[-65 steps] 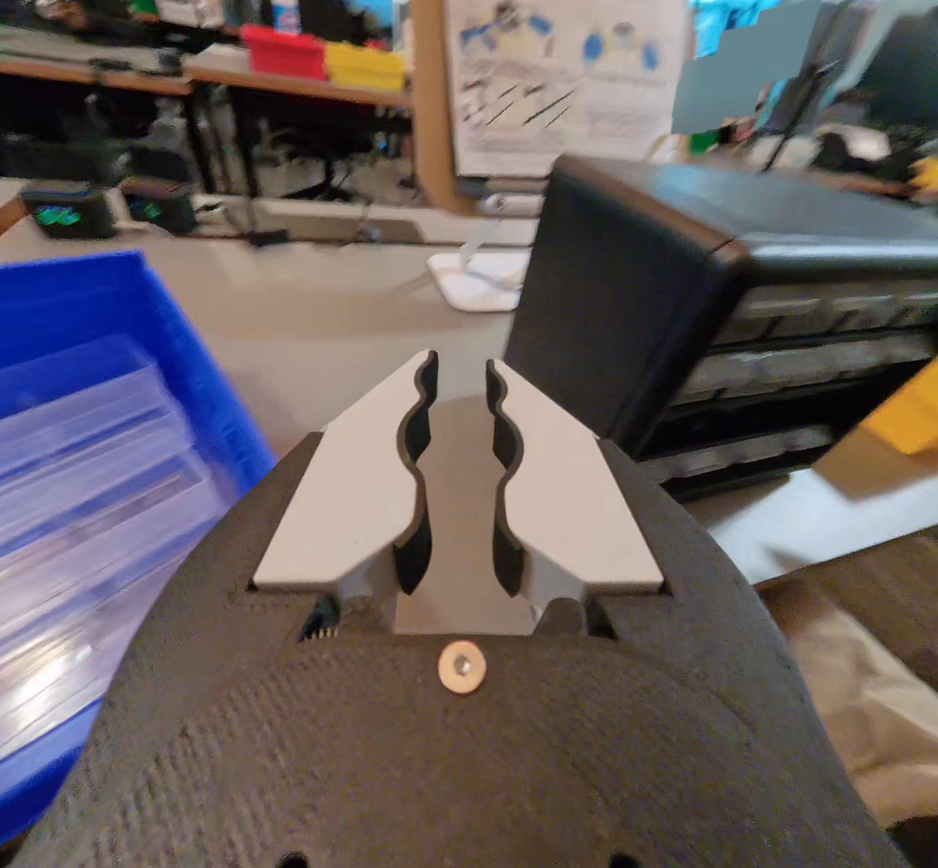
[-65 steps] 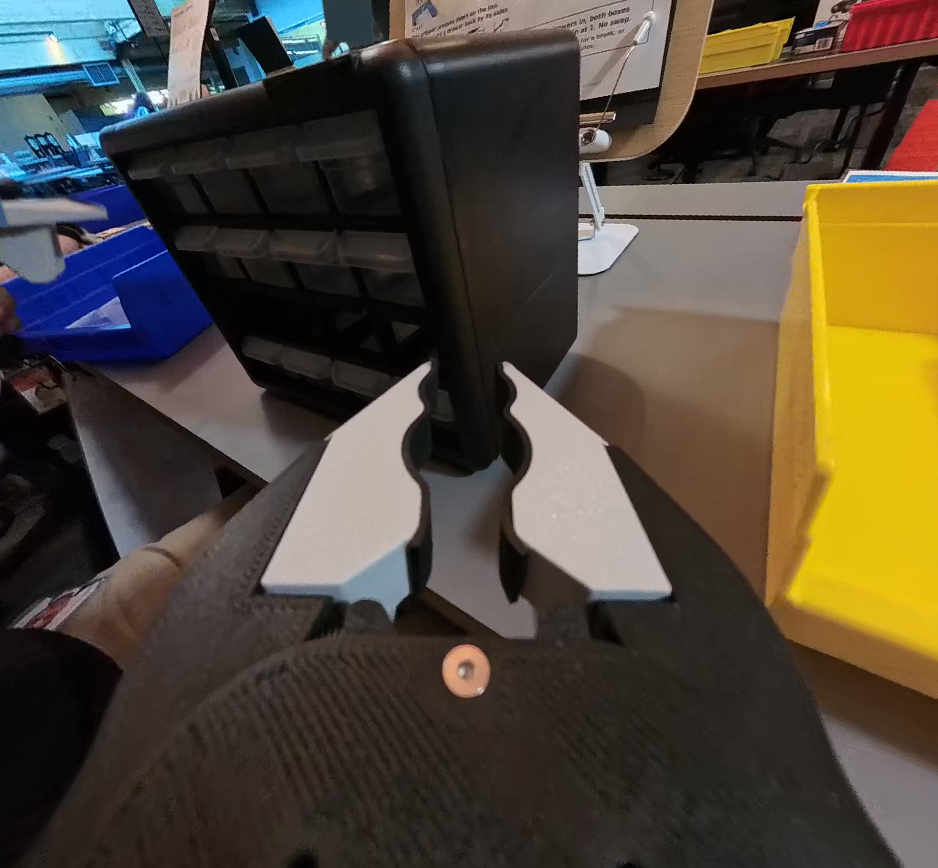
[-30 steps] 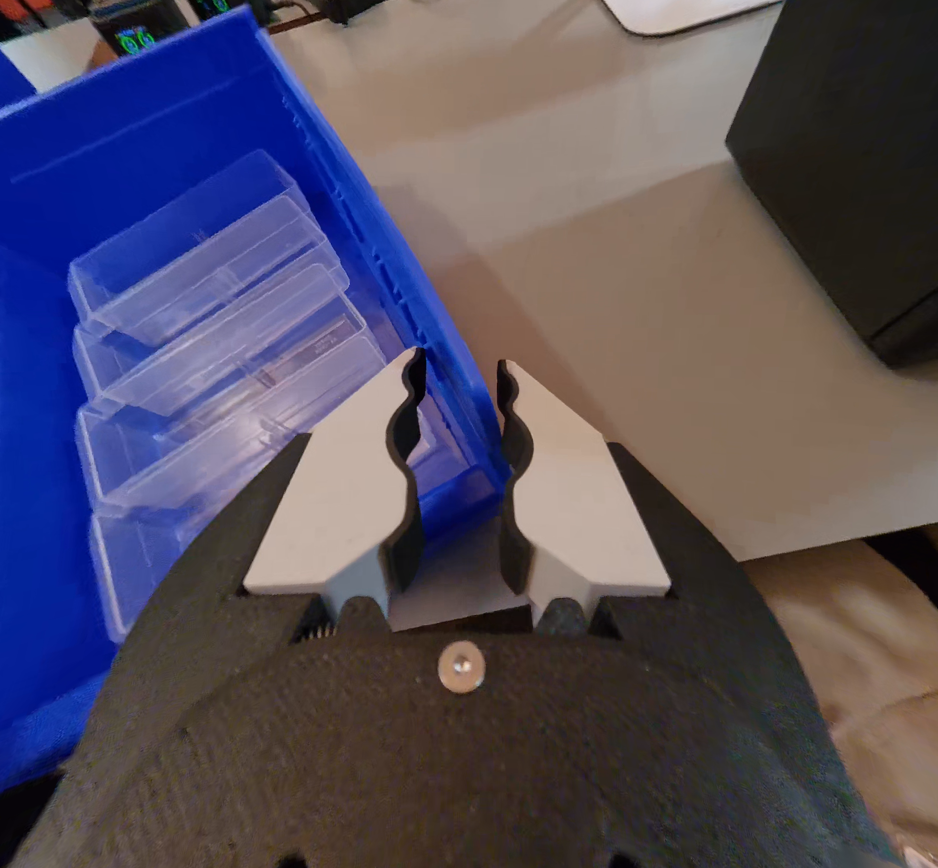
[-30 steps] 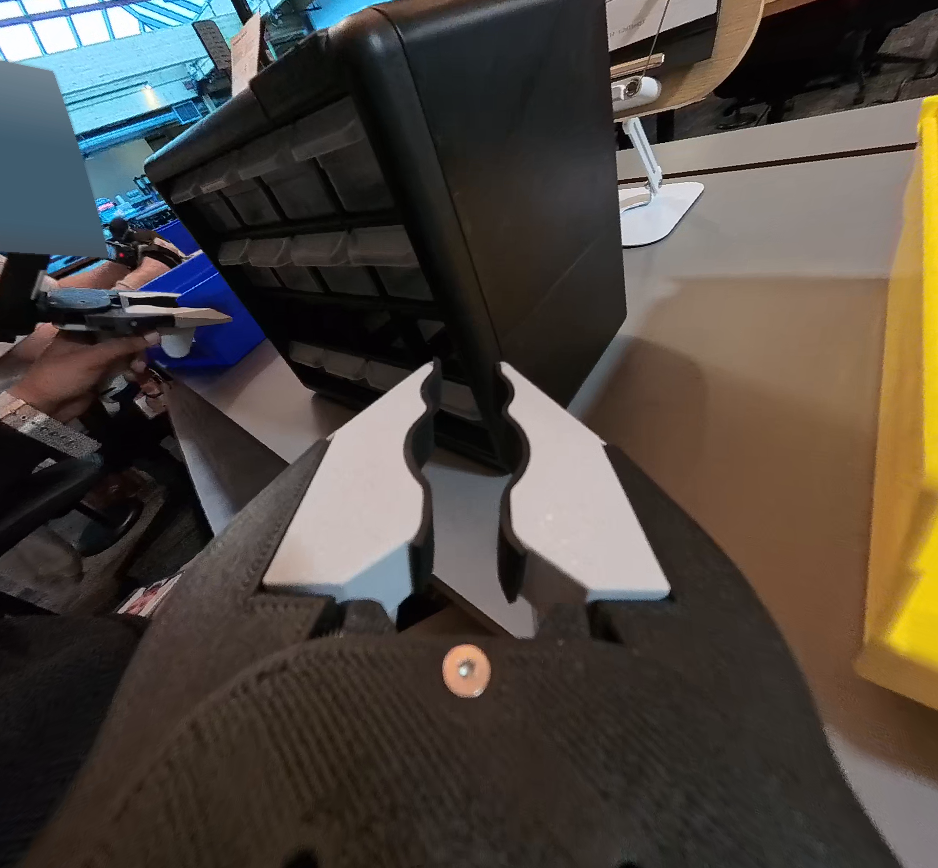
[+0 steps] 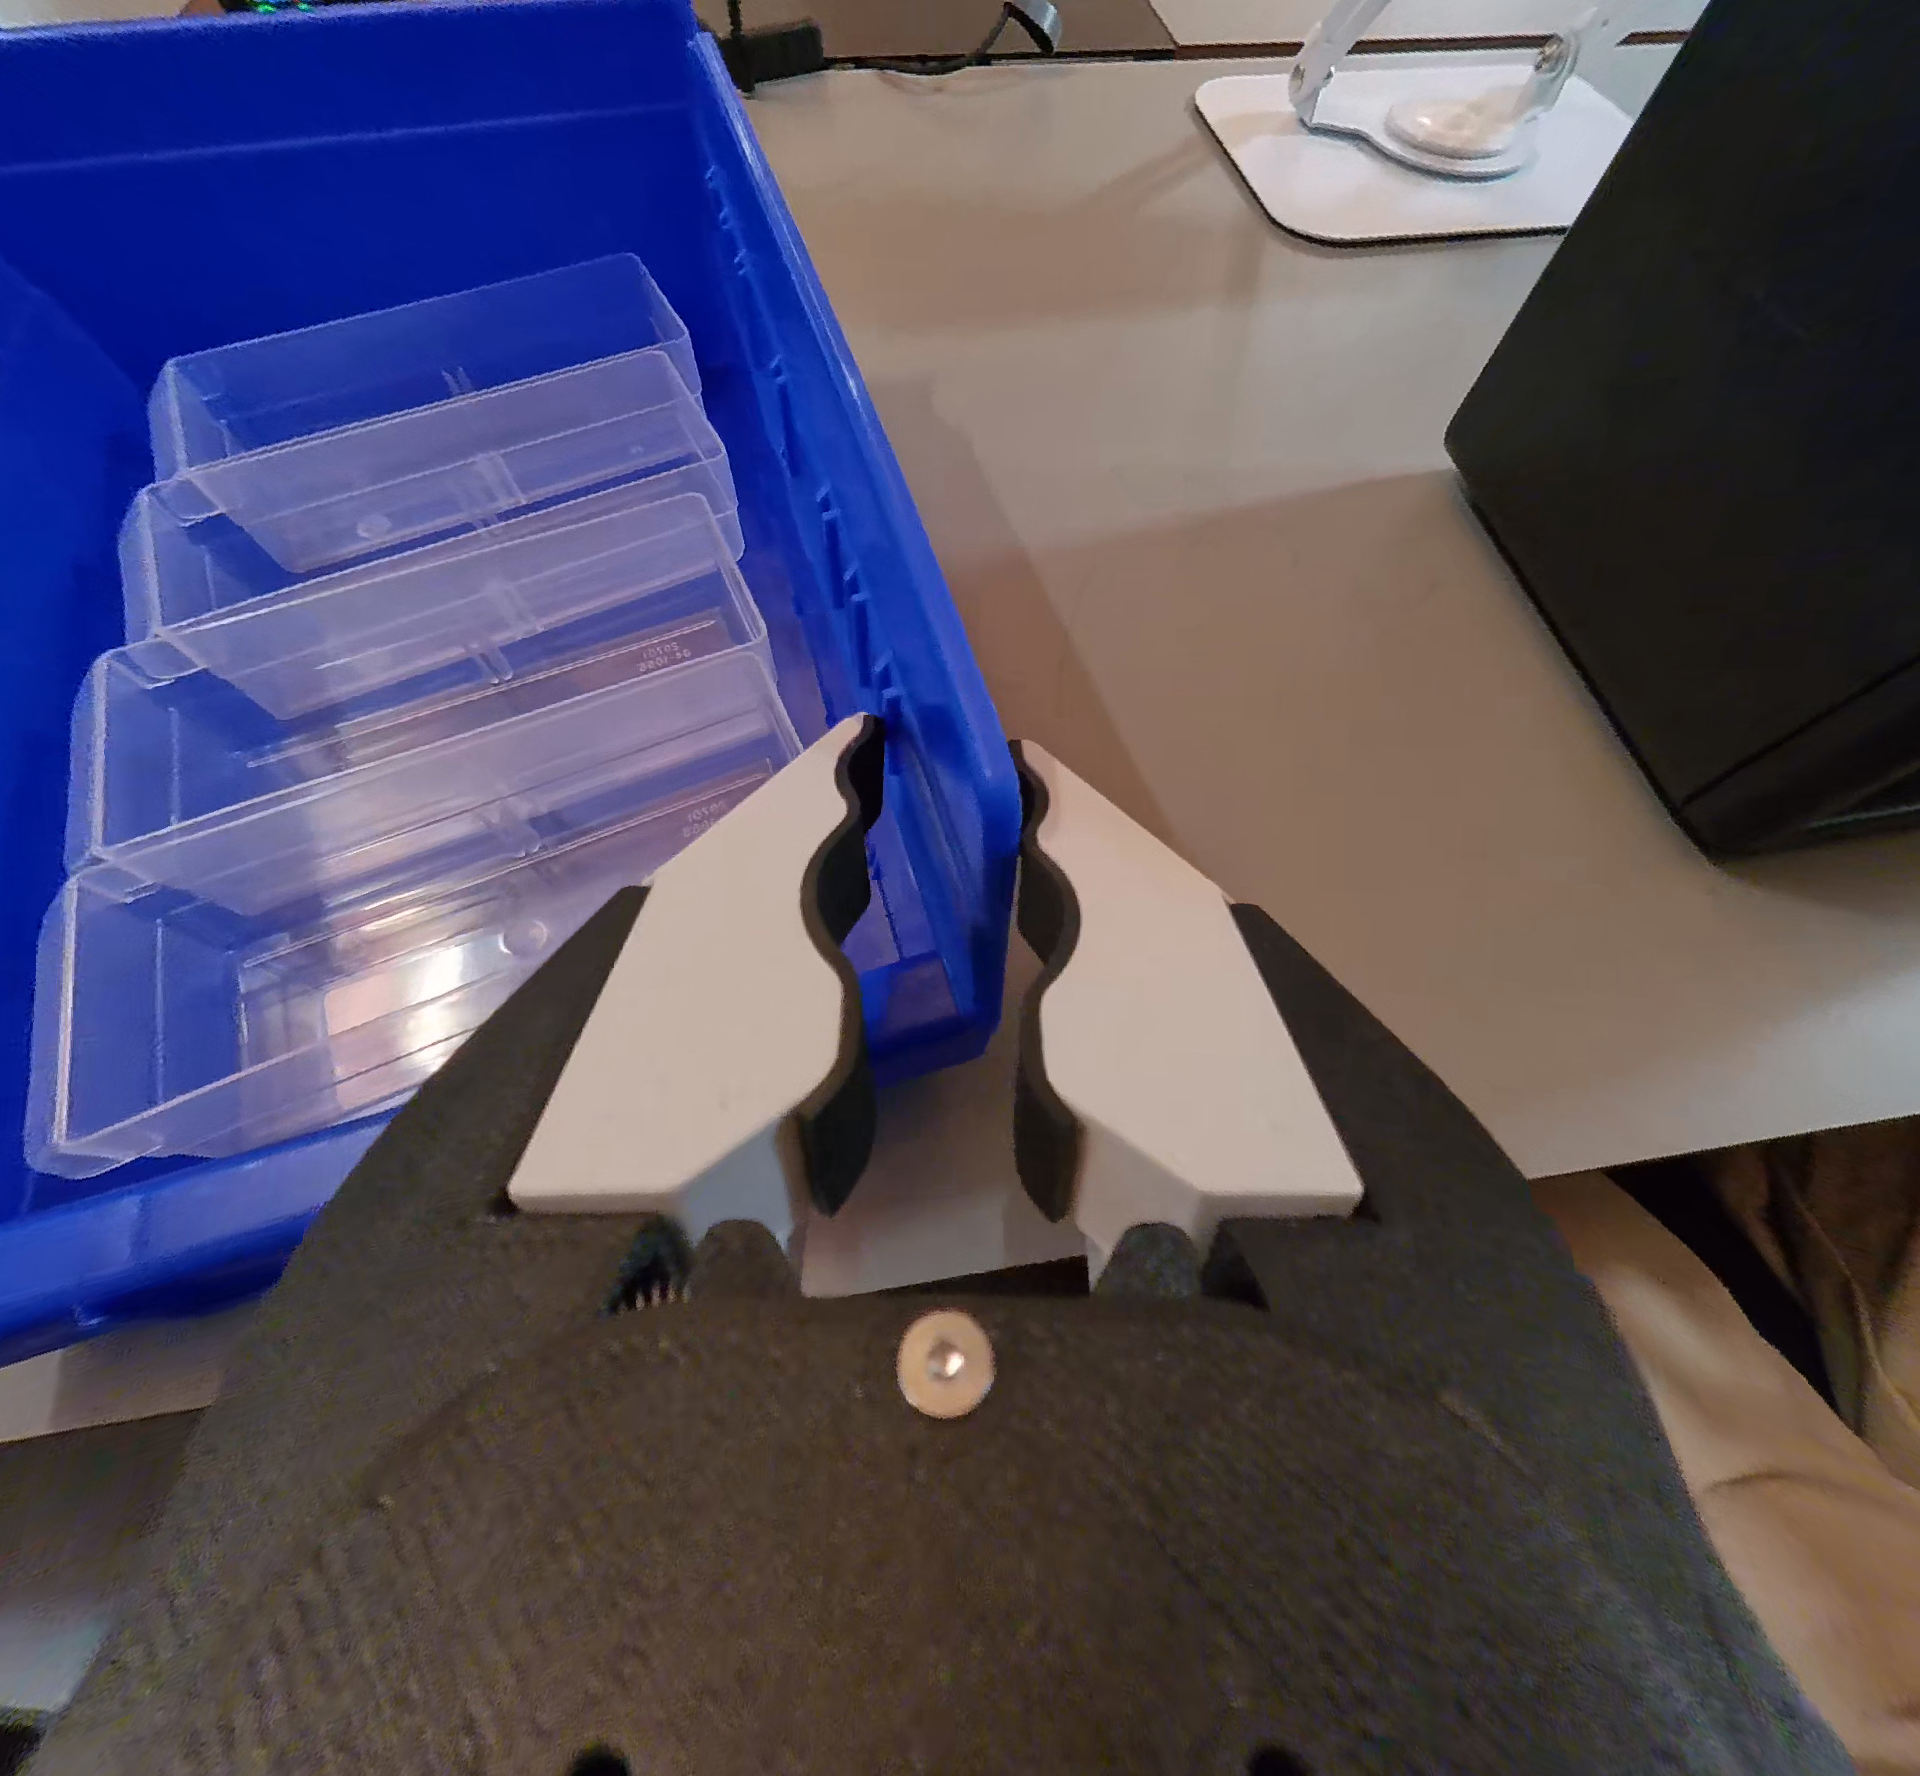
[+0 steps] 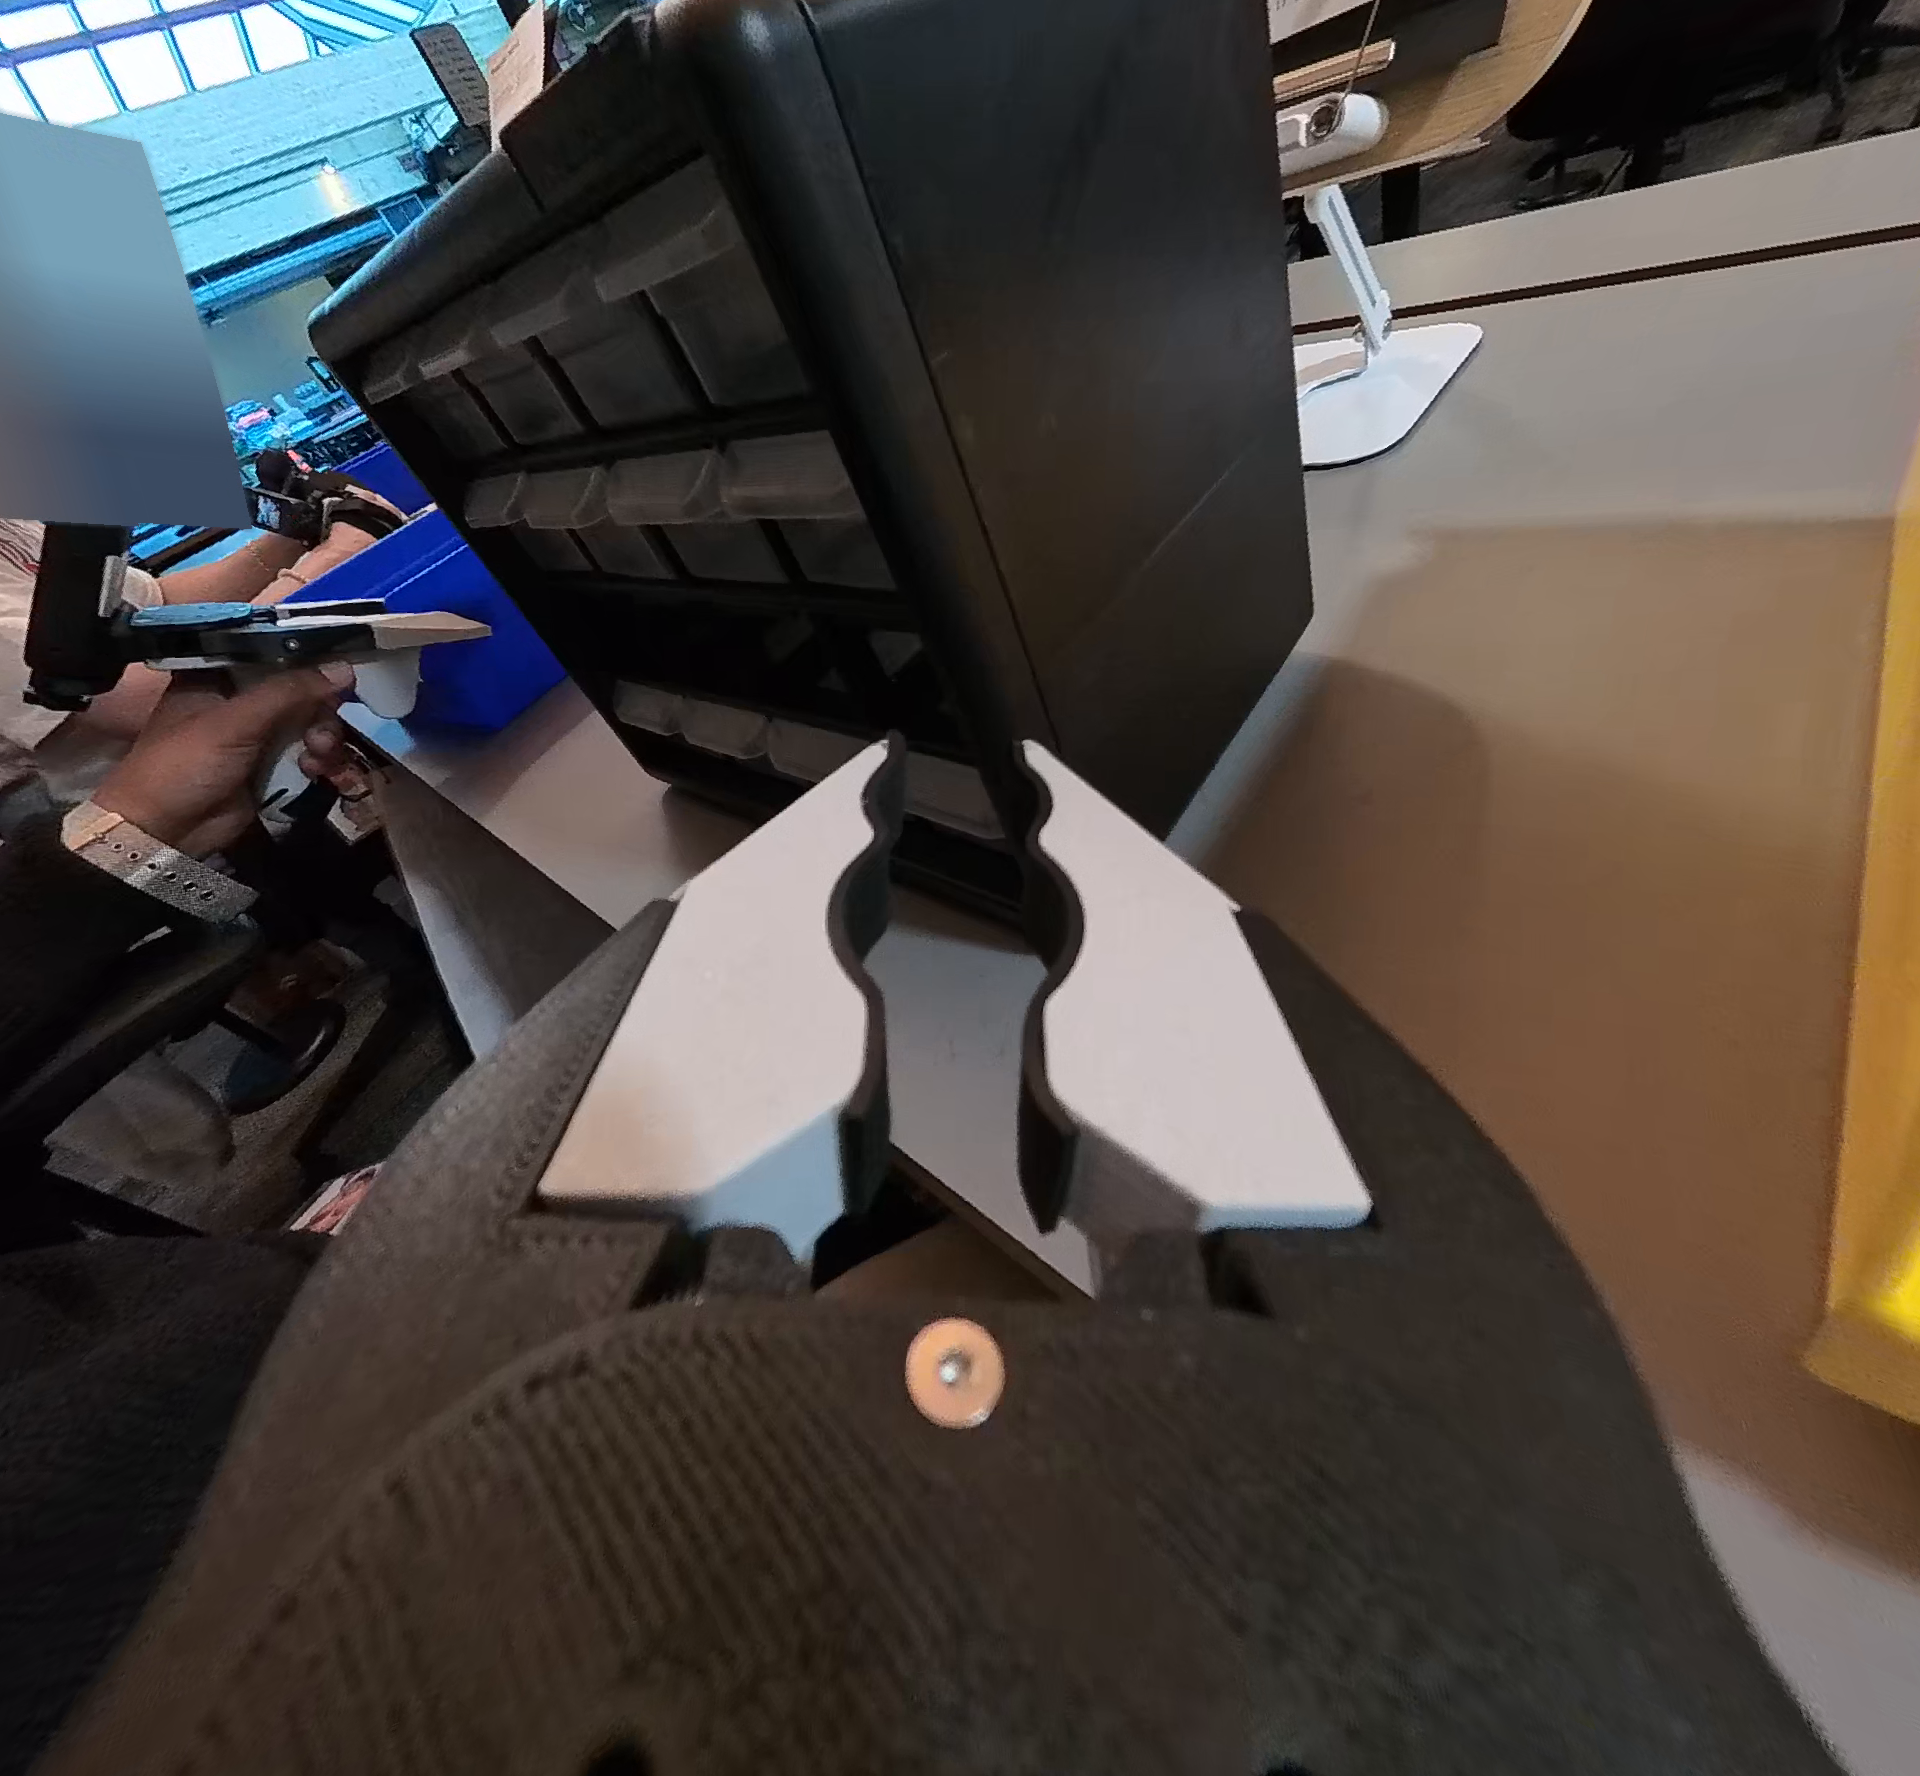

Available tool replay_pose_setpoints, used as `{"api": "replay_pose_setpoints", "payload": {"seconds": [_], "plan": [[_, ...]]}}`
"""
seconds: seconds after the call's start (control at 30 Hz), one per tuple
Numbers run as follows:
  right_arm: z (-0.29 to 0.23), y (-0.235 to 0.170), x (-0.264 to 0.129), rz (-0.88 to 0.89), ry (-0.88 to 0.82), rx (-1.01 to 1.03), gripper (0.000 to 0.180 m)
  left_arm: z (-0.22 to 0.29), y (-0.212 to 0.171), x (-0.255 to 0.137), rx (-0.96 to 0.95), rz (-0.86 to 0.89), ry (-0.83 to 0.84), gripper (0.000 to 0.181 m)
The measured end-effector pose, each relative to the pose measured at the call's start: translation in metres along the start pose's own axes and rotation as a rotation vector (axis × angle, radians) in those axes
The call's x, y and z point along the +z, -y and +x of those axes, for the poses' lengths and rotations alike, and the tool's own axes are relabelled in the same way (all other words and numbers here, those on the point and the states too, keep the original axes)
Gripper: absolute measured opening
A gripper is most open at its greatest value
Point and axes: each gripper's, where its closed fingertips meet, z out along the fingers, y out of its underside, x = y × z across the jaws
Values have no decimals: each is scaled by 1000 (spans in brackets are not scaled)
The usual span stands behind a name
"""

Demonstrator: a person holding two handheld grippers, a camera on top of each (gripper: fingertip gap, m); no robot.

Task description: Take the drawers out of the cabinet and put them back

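- My left gripper (image 5: pixel 948 760) hangs over the near right corner of the blue bin (image 5: pixel 416 157); its jaws are spread with nothing between them, one fingertip over the inside of the bin, the other just outside its right wall.
- Four clear drawers (image 5: pixel 436 604) lie in that bin, overlapping in a row that runs from about 11 o'clock down to 8 o'clock in the left wrist view, their open sides up.
- The black cabinet (image 5: pixel 1725 438) shows at 2 o'clock in that view, well apart from the bin, standing on the grey table (image 5: pixel 1164 438).
- A white stand (image 5: pixel 1423 137) with a flat base sits on the table at 1 o'clock, behind the cabinet.
- My right gripper (image 6: pixel 956 770) points at the cabinet's near bottom corner, the front right edge running up from between the fingertips toward 12 o'clock; the jaws are parted, and whether they touch the cabinet I cannot tell.
- The cabinet's front faces 10 o'clock in the right wrist view: drawers fill the upper two rows and the bottom row, and the row between them looks dark and open.
- A yellow bin (image 6: pixel 1881 895) sits at 3 o'clock on the table, apart from the cabinet.
- At 9 o'clock, a hand (image 6: pixel 223 750) holds my left gripper beside the blue bin.
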Motion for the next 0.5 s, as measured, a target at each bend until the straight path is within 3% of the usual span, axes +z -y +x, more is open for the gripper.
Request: {"api": "replay_pose_setpoints", "payload": {"seconds": [0.5], "plan": [[-2,-3,1,-15,8,0,18,2,1,-7,-64,-2,-74,16]]}}
